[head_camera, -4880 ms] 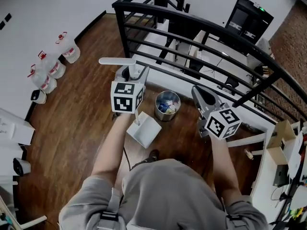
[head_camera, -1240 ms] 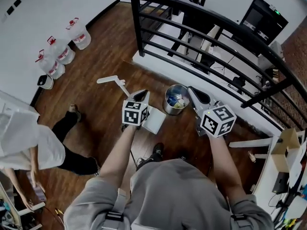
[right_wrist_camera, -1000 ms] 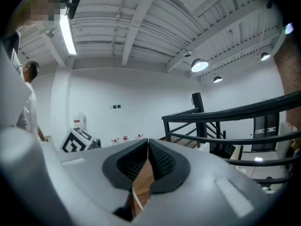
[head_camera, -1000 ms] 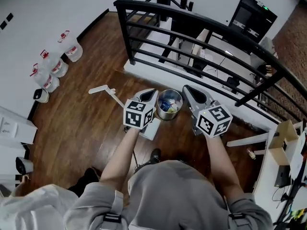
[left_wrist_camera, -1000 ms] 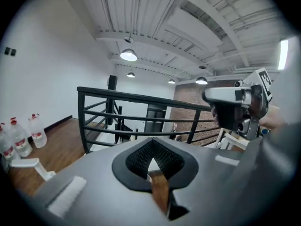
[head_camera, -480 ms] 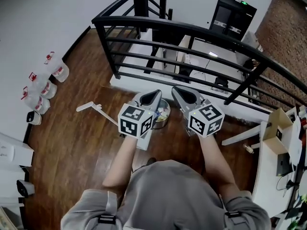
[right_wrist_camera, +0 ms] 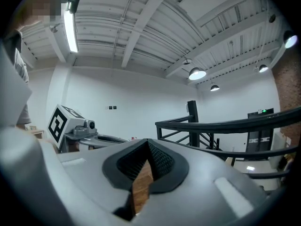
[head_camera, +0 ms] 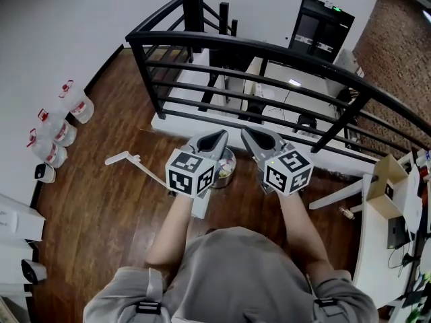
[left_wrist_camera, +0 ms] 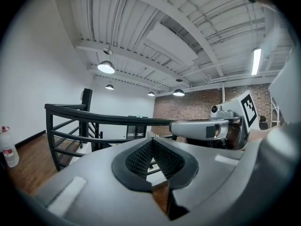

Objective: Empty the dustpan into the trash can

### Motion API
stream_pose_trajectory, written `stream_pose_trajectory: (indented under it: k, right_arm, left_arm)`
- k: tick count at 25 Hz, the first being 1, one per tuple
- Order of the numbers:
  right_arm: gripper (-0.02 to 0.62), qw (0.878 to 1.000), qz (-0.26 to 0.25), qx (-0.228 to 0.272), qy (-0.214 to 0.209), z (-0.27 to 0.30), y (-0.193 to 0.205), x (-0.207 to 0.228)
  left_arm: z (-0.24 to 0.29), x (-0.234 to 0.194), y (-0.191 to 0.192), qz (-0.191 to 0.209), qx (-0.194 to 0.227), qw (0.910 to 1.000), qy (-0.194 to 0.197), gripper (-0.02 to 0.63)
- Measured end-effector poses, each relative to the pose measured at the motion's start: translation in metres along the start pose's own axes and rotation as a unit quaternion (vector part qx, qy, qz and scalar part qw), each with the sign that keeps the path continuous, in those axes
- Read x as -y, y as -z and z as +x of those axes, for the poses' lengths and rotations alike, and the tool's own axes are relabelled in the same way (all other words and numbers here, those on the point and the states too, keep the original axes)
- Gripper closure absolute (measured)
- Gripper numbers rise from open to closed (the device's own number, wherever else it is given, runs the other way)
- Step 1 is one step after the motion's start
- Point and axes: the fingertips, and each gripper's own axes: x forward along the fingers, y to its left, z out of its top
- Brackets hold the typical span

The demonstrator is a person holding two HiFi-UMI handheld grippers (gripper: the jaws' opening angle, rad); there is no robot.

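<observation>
The white dustpan (head_camera: pixel 199 206) lies on the wooden floor, its long handle (head_camera: pixel 128 159) reaching left; my left gripper's cube hides part of the pan. The metal trash can (head_camera: pixel 225 167), with rubbish inside, stands just past it, showing between the two grippers. My left gripper (head_camera: pixel 222 134) (left_wrist_camera: pixel 151 141) hangs above the can's left side, shut and empty. My right gripper (head_camera: pixel 246 132) (right_wrist_camera: pixel 147 142) is beside it on the right, also shut with nothing in it. Both point roughly level toward the railing. Each gripper view shows the other gripper at its side.
A black metal railing (head_camera: pixel 269 49) runs across just beyond the can, with a lower level of desks and a dark screen (head_camera: pixel 322 24) behind it. Water jugs (head_camera: pixel 54 126) stand by the left wall. A cardboard box (head_camera: pixel 386 184) sits at the right.
The left gripper has risen away from the dustpan lying on the floor and now points level beside the right one. The right gripper shifted slightly. The dustpan and can stay put.
</observation>
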Motion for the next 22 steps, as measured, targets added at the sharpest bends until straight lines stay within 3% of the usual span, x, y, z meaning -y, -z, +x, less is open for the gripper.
stream_pose_trajectory:
  k: [22]
  right_arm:
    - [0.597,1.0,0.0,-0.002,0.01,-0.0018,0.001,-0.0061]
  left_arm:
    - [-0.0086,-0.0013,0.0032,0.012,-0.015,0.9998,0.008,0.6]
